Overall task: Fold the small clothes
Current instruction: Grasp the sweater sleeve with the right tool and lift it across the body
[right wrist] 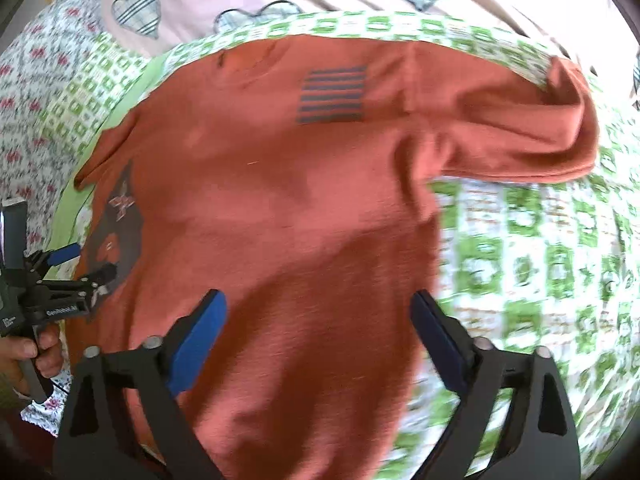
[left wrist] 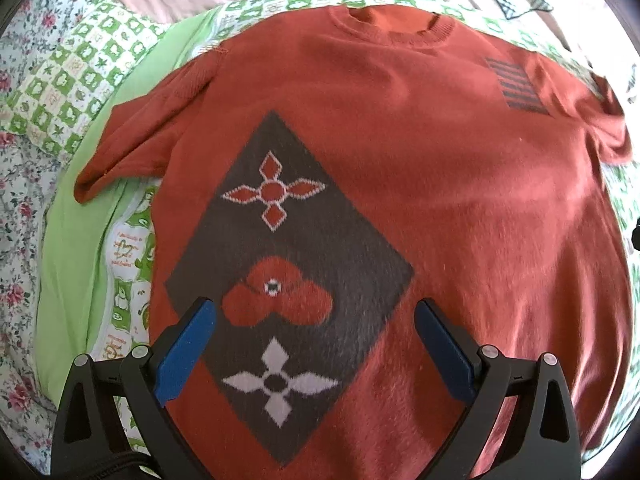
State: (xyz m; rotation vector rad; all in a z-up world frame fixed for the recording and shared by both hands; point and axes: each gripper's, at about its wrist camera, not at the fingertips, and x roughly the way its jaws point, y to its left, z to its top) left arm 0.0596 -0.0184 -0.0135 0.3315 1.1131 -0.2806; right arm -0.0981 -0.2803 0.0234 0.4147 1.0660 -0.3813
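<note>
Orange T-shirt point(left wrist: 460, 208) lies flat, front up, on the green-checked sheet point(left wrist: 80, 76); its long axis runs collar-to-hem, collar at the far edge, hem toward you, one sleeve out to each side. Your left gripper point(left wrist: 316, 322) hangs with jaws spread wide over the dark diamond print point(left wrist: 288, 240) near the hem, nothing between the pads. Your right gripper point(right wrist: 318, 312) is also released, jaws apart over the shirt's right edge, picture blurred.

The left gripper point(right wrist: 94, 268) bears white lettering, too blurred to read surely.
</note>
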